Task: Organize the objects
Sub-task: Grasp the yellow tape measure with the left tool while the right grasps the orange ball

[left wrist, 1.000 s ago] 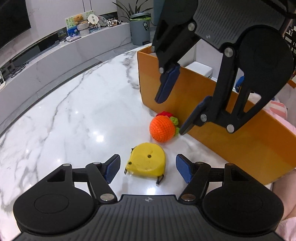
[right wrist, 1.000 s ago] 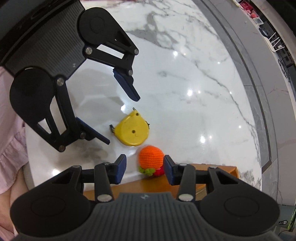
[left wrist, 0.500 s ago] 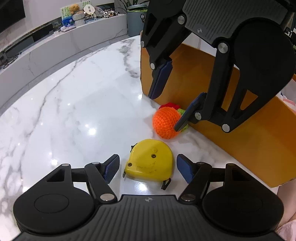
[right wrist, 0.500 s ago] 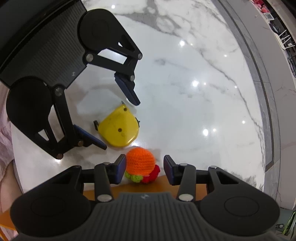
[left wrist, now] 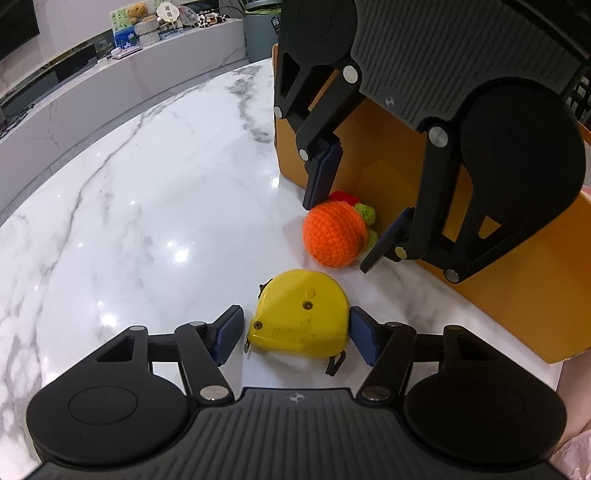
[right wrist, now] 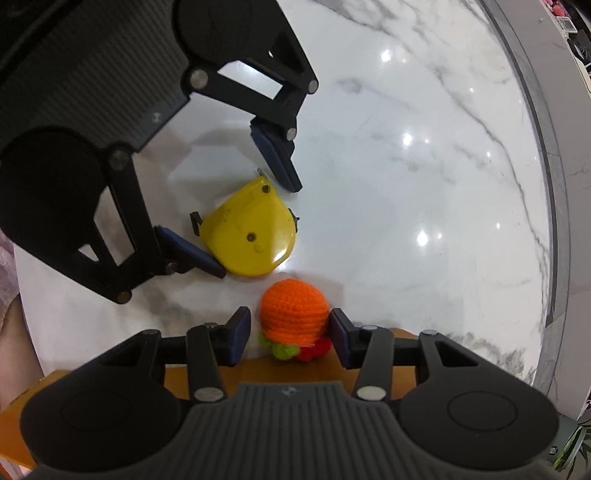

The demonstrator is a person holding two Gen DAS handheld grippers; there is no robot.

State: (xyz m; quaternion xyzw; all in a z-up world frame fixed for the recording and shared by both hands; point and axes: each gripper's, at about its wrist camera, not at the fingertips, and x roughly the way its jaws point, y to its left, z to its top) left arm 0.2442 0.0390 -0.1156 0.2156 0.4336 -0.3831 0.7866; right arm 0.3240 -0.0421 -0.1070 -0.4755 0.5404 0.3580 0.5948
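Observation:
A yellow tape measure [left wrist: 301, 314] lies flat on the white marble table [left wrist: 147, 206]. My left gripper [left wrist: 295, 338] is open, its blue pads on either side of the tape measure, the right pad close to it. An orange crocheted fruit [left wrist: 335, 234] with green and red bits lies beside it, against the orange box [left wrist: 517, 295]. My right gripper [right wrist: 290, 341] is open around the crocheted fruit [right wrist: 293, 308]. The right wrist view also shows the tape measure [right wrist: 251, 234] between the left gripper's pads [right wrist: 255, 225].
The orange box stands open at the right of the table, its near wall just behind the fruit. A grey bin [left wrist: 260, 33] and a low white ledge with small ornaments [left wrist: 147, 26] lie beyond the table. The table's curved edge [right wrist: 546, 206] runs along the right.
Both grippers have moved down and forward: the left now straddles the tape measure, the right now straddles the crocheted fruit. Neither object has been lifted.

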